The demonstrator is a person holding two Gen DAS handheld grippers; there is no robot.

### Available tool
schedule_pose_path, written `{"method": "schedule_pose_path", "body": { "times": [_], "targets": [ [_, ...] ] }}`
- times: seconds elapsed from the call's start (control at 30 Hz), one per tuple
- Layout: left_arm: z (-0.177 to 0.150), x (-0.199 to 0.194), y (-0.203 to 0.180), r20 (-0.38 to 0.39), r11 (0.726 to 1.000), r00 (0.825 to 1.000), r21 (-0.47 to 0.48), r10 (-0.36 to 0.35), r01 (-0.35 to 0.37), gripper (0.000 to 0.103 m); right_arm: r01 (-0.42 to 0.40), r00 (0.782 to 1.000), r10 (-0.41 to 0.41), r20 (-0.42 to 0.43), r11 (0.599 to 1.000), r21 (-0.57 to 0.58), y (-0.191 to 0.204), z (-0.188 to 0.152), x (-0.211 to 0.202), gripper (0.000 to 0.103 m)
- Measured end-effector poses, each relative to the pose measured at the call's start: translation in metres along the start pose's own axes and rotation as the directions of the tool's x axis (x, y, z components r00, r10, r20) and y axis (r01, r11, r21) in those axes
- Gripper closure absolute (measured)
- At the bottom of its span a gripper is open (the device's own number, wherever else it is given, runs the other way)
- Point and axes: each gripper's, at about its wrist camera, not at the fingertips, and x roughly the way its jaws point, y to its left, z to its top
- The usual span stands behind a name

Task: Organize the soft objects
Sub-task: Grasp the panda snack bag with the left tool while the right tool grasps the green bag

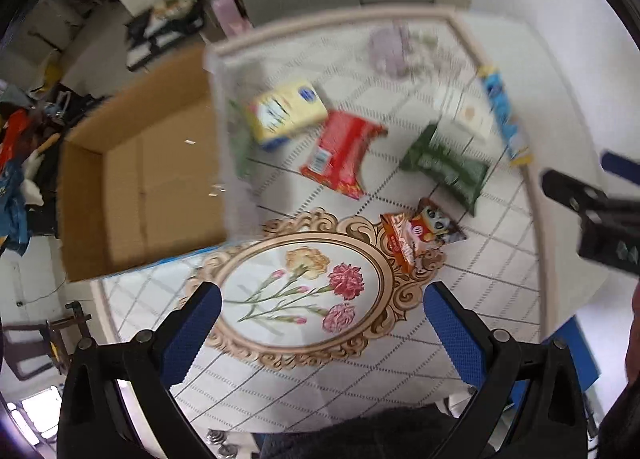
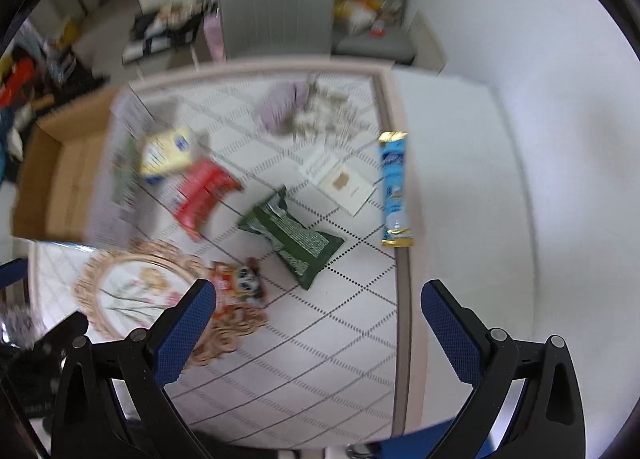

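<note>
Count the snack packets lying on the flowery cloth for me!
5, maybe more hidden: yellow far left, red beside it, green in the middle, blue at the right edge, orange nearest.

black gripper [image 1: 322,309] frames, blue textured pads [image 1: 192,333], silver screws.

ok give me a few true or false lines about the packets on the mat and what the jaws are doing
1. The left gripper has its jaws spread with nothing between them. True.
2. The right gripper is clamped on the green packet. False: its jaws are open and empty, and the green packet lies on the mat.
3. The red packet lies between the yellow packet and the green one. True.
4. The cardboard box holds the red packet. False: no packet shows in the box.
5. The long blue packet lies at the mat's edge. True.
</note>
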Motion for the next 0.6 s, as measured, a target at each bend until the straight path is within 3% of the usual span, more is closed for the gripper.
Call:
{"method": "schedule_pose_path", "body": {
  "times": [0.13,0.3,0.37,0.47,0.53,0.6],
  "targets": [
    [0.016,0.053,-0.02,-0.085,0.998,0.996,0.062,-0.003,0.009,0.0,-0.082,0.989,0.074,-0.126,0.995,-0.063,0.003,0.026,0.083,0.002],
    [0.028,0.094,-0.039,-0.132,0.986,0.991,0.164,0.038,-0.016,0.0,-0.15,0.967,0.113,-0.229,0.977,-0.151,0.022,0.042,0.141,0.003],
    [0.029,0.103,-0.044,-0.143,0.982,0.988,0.188,0.053,-0.026,0.0,-0.167,0.953,0.113,-0.28,0.97,-0.178,0.031,0.045,0.163,0.008],
    [0.03,0.11,-0.052,-0.15,0.973,0.987,0.231,0.062,-0.026,0.0,-0.15,0.944,0.079,-0.321,0.968,-0.201,0.034,0.045,0.182,0.036],
    [0.03,0.112,-0.059,-0.154,0.964,0.986,0.266,0.058,-0.015,0.0,-0.174,0.932,0.109,-0.346,0.971,-0.164,0.027,0.043,0.187,0.057],
    [0.032,0.111,-0.066,-0.148,0.954,0.987,0.301,0.056,-0.009,0.0,-0.146,0.93,0.088,-0.356,0.98,-0.139,0.018,0.04,0.187,0.062]
  ]
}}
